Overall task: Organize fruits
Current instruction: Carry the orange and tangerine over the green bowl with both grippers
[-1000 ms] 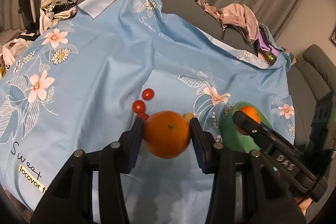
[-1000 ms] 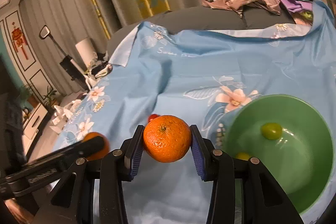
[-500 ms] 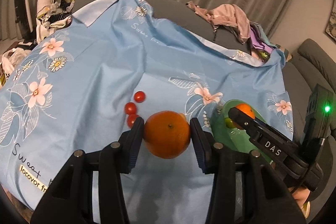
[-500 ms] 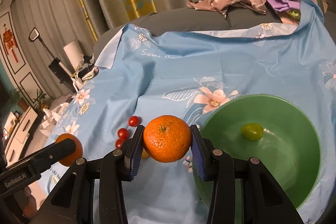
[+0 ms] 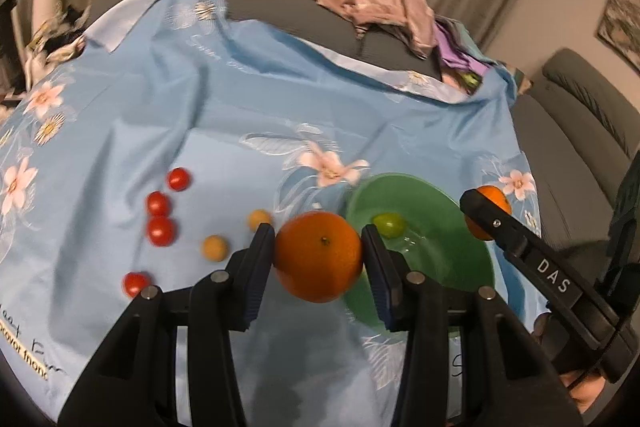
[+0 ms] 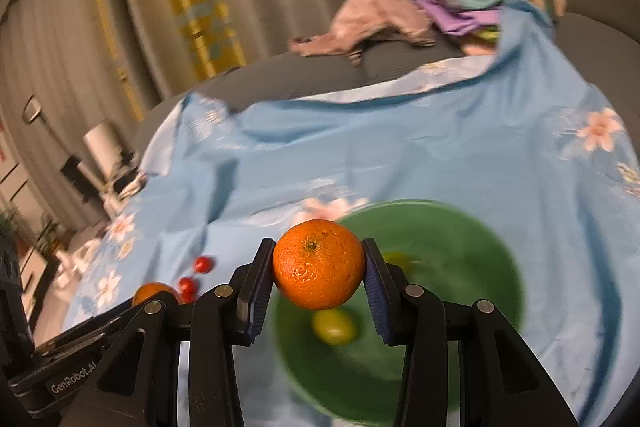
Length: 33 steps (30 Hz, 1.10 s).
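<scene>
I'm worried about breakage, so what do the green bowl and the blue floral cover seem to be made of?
Green bowl: probably glossy plastic or glazed ceramic; its inside shows bright highlights, so I can't say which. Blue floral cover: thin woven fabric, matte, with soft creases and printed flowers.

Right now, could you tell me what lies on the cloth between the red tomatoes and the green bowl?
Two small yellow-orange fruits lie between the tomatoes and the bowl, on the cloth; the left wrist view shows this.
</scene>
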### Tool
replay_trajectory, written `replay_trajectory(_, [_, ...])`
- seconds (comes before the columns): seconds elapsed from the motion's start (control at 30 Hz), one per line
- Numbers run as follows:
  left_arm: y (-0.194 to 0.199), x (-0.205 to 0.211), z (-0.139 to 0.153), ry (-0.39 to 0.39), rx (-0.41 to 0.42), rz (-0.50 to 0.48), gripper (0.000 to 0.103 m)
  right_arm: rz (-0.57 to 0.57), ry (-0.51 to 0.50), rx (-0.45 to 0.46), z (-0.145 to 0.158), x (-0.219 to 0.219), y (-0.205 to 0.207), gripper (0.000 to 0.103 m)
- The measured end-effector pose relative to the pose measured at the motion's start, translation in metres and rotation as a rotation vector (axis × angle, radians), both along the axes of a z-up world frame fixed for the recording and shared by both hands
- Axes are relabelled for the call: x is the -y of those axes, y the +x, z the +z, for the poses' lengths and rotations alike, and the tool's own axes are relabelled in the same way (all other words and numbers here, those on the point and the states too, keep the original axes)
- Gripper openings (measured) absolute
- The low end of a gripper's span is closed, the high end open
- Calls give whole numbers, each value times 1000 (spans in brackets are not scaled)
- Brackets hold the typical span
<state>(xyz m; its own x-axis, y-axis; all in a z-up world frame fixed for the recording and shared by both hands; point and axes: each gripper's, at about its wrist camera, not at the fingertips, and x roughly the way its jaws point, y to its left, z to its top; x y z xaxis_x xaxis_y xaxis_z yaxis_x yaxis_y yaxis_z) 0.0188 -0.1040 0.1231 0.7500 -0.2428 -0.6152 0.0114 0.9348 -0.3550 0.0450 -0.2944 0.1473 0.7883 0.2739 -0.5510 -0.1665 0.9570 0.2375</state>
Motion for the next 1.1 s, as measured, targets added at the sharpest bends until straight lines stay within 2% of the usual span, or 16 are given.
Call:
replay_trajectory(0.3, [25,51,-6,19,-15,-103,45,-72,69,-44,-9,46,7,44])
replay_trajectory(0.5, [39,75,-19,65,-49,-146,45,-96,89,-104,-24,60,18,44])
replay_trajectory(0.7, [46,90,-32,133,-66,-163,45,-160,34,-172,-38,66,27,44])
replay_trajectory(0.83, [49,96,-35,142,-72,-191,45,-176,34,-220,-47,72,33,44])
replay_trajectory(1.1, [54,105,-44,159,-88,-225,45,-172,20,-246,-52,70,37,44])
